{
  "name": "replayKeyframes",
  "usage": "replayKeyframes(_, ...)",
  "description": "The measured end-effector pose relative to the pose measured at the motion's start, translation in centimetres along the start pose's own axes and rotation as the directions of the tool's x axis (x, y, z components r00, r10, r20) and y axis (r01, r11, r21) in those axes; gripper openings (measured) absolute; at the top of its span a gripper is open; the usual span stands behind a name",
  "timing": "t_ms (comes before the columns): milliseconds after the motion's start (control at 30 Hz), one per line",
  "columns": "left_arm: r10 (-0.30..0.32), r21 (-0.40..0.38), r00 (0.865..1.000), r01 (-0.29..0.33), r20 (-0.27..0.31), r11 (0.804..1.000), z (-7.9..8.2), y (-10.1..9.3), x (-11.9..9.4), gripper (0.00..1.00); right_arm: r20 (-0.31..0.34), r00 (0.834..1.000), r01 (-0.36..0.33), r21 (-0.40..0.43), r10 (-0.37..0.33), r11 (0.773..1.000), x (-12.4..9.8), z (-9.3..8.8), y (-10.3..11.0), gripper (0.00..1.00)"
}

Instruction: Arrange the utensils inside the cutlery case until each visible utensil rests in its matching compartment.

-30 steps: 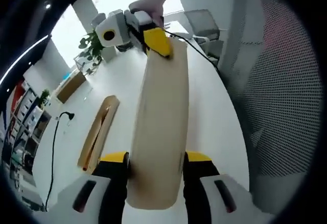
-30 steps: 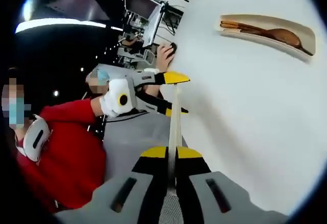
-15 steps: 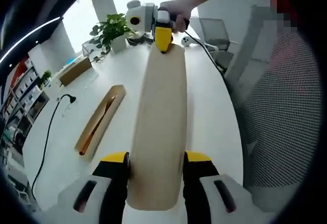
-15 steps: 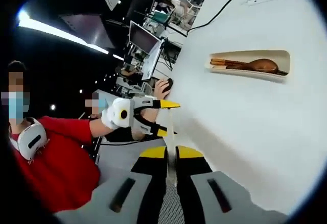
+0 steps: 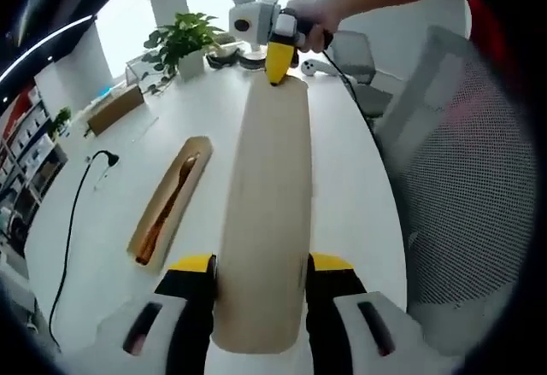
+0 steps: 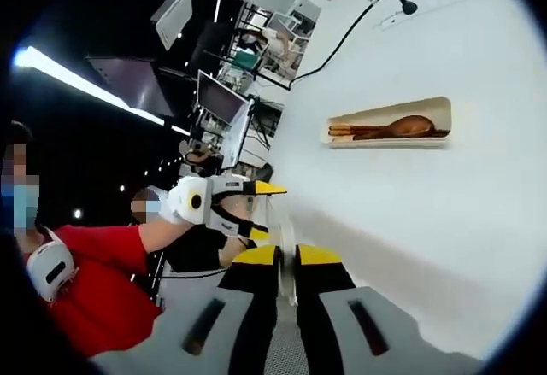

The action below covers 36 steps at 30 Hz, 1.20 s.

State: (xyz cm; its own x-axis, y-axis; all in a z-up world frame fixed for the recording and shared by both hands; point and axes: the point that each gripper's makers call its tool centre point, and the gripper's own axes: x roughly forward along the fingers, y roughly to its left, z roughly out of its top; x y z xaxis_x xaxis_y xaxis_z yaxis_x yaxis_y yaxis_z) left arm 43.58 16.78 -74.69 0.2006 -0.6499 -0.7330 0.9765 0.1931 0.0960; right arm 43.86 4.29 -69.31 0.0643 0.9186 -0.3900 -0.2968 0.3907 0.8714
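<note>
Left gripper [image 5: 256,266] closed on the near end of a long flat wooden lid [image 5: 267,213], yellow-tipped jaws pressing its two long edges. Right gripper [image 5: 280,67] pinching the far end of the same lid, with a hand [image 5: 318,21] wrapped round its handle. Lid held up over the white desk [image 5: 111,213], between the two grippers.

Seen from the right gripper view: right gripper [image 6: 286,260] nearly closed, with the thin edge of the lid [image 6: 288,231] squeezed in between. Left gripper [image 6: 253,206] further along that edge, a red sleeve [image 6: 94,302] behind it.

Off to the left on the desk, well apart from the lid: a long wooden cutlery case [image 5: 169,202], open on top. Inside it, a wooden spoon [image 6: 402,125] and what look like chopsticks [image 6: 355,130] lying side by side. Hard to tell where one slot ends and the next begins.

Further out: a black cable [image 5: 70,221] snaking over the desk, a green plant [image 5: 181,40] at the far end, a brown box [image 5: 115,108] near it. Grey mesh chair [image 5: 466,178] on the right, close by the desk edge, cut off by the side of the view. Second chair [image 5: 355,55] behind it. Dark room with screens [image 6: 220,106] in the right gripper view, too small to make out well.
</note>
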Motion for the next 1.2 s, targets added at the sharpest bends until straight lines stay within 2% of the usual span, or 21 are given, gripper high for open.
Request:
replayKeyframes(67, -0.001, 0.017, 1.0, 0.001, 0.005, 1.0, 0.7, 1.1, -0.3, 0.42, 0.027, 1.0, 0.014, 0.018, -0.014, 1.0, -0.4, 1.0, -0.2, 0.04)
replayKeyframes(167, -0.005, 0.045, 1.0, 0.006, -0.014, 0.999, 1.7, 3.0, -0.5, 0.42, 0.044, 0.998, 0.05, 0.001, -0.049, 0.999, -0.5, 2.2, -0.3, 0.05)
replayKeyframes(200, 0.002, 0.058, 1.0, -0.001, -0.019, 0.998, 2.0, 3.6, -0.5, 0.42, 0.067, 0.992, 0.109, -0.009, -0.108, 0.994, -0.6, 3.3, -1.0, 0.07)
replayKeyframes(267, -0.015, 0.044, 1.0, 0.016, -0.027, 0.999, 2.5, 4.7, -0.3, 0.42, 0.071, 0.986, 0.152, -0.045, -0.149, 0.987, -0.7, 3.9, -1.6, 0.09)
replayKeyframes(300, -0.03, 0.03, 0.999, 0.031, -0.036, 0.999, 2.8, 5.2, 0.0, 0.42, 0.084, 0.973, 0.222, -0.064, -0.217, 0.973, -0.9, 4.6, -2.6, 0.11)
replayKeyframes(367, -0.028, 0.047, 0.998, 0.031, -0.063, 0.998, 3.1, 6.0, 0.4, 0.42, 0.084, 0.96, 0.272, -0.071, -0.266, 0.96, -0.9, 5.4, -3.3, 0.13)
replayKeyframes(400, -0.015, 0.08, 0.997, 0.021, -0.074, 0.997, 3.2, 6.6, 0.6, 0.42, 0.085, 0.958, 0.281, -0.069, -0.275, 0.957, -0.9, 5.8, -3.3, 0.13)
replayKeyframes(433, -0.021, 0.074, 0.996, 0.028, -0.09, 0.997, 3.1, 6.8, 0.7, 0.42, 0.088, 0.959, 0.275, -0.067, -0.268, 0.959, -0.8, 6.0, -3.2, 0.13)
replayKeyframes(533, -0.026, 0.072, 0.995, 0.033, -0.093, 0.997, 3.2, 7.7, 0.8, 0.42, 0.093, 0.951, 0.301, -0.053, -0.295, 0.952, -1.0, 6.9, -3.2, 0.13)
replayKeyframes(700, -0.008, 0.073, 0.996, 0.015, -0.093, 0.997, 3.5, 8.8, 1.1, 0.42, 0.106, 0.93, 0.361, -0.071, -0.353, 0.93, -1.5, 8.5, -3.6, 0.14)
replayKeyframes(800, -0.008, 0.061, 0.995, 0.014, -0.097, 0.998, 3.9, 9.6, 1.4, 0.42, 0.103, 0.906, 0.417, -0.064, -0.41, 0.907, -1.9, 9.4, -4.4, 0.15)
replayKeyframes(933, -0.019, 0.053, 0.993, 0.025, -0.115, 0.998, 4.9, 10.9, 1.9, 0.42, 0.065, 0.858, 0.512, -0.073, -0.509, 0.856, -2.8, 11.2, -5.8, 0.17)
replayKeyframes(1100, -0.024, 0.06, 0.991, 0.032, -0.132, 0.998, 5.4, 12.0, 2.4, 0.42, 0.036, 0.828, 0.56, -0.108, -0.56, 0.821, -3.3, 13.4, -6.9, 0.18)
replayKeyframes(1200, -0.029, 0.071, 0.988, 0.04, -0.15, 0.997, 5.3, 12.5, 2.9, 0.42, 0.016, 0.814, 0.579, -0.114, -0.581, 0.807, -3.1, 13.6, -7.9, 0.18)
